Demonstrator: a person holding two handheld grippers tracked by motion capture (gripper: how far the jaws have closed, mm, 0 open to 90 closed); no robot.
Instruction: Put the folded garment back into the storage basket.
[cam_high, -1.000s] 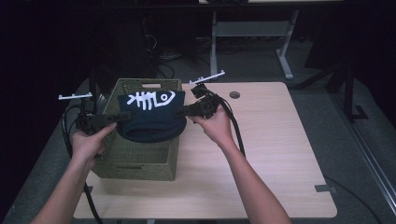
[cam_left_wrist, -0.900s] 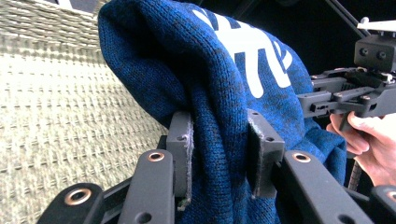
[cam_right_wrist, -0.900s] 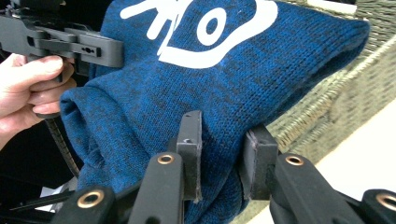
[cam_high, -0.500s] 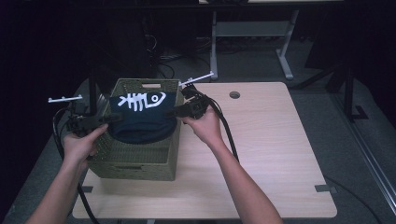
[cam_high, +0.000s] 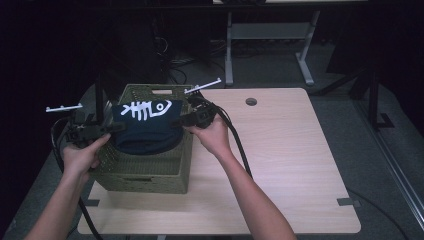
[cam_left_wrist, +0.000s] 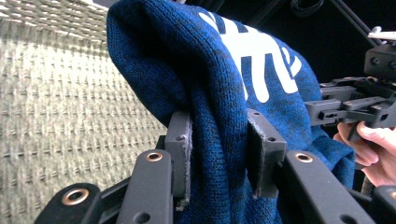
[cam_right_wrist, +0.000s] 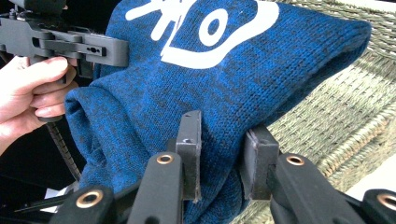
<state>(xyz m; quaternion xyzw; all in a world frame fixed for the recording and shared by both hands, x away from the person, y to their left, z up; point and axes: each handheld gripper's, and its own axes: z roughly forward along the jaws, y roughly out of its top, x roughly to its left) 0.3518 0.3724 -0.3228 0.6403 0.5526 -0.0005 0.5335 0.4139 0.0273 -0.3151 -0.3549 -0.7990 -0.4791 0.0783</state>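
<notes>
Centre-left of frame: my left gripper (cam_high: 107, 128) and right gripper (cam_high: 184, 120) fingers each pinch thick folds of the blue knit sweater (cam_high: 145, 127), white fishbone print, slumped over the olive woven basket (cam_high: 145, 172) on the pale wood surface (cam_high: 285, 165).

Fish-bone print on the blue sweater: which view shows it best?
The high view: the whole white fish-bone print lies face up on the blue sweater over the woven basket. The left gripper view catches part of it at a slant; the right gripper view shows only the head end, cut off by the frame's top edge.
</notes>
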